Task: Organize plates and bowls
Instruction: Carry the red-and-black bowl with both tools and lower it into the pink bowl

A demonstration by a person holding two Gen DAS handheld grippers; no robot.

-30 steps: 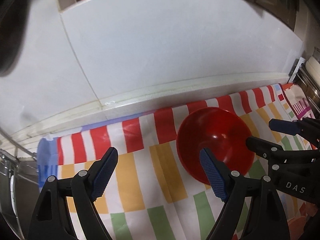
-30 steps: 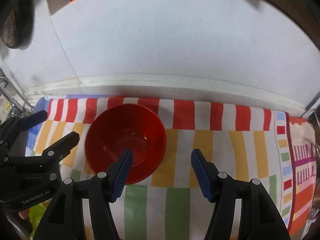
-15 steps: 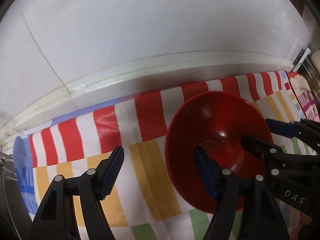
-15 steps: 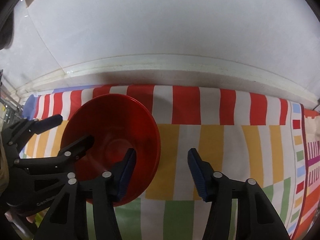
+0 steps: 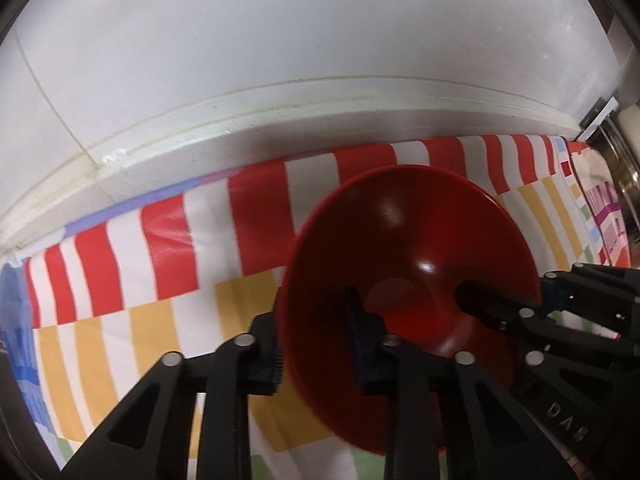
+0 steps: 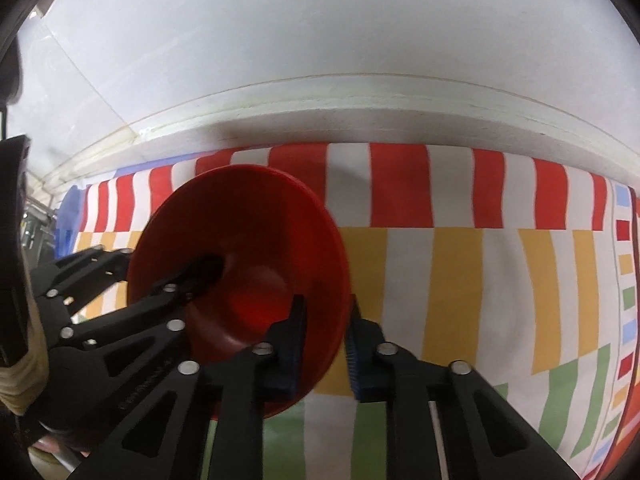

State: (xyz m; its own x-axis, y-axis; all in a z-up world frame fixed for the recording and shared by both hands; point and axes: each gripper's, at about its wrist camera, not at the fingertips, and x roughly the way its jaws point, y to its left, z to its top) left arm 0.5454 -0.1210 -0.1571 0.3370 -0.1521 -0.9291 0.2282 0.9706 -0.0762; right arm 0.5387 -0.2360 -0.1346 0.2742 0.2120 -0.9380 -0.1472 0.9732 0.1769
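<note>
Left wrist view: red bowl (image 5: 404,248) is seen on the striped cloth (image 5: 160,264) covering the desk, near its back edge by the white wall (image 5: 280,40). Left gripper (image 5: 316,340) fingers are being closed onto the bowl's left rim, one inside, one outside.

Right wrist view: right gripper (image 6: 324,340) fingers are being closed onto the bowl's right rim likewise. A gloved hand (image 6: 20,360) is seen at left.
</note>
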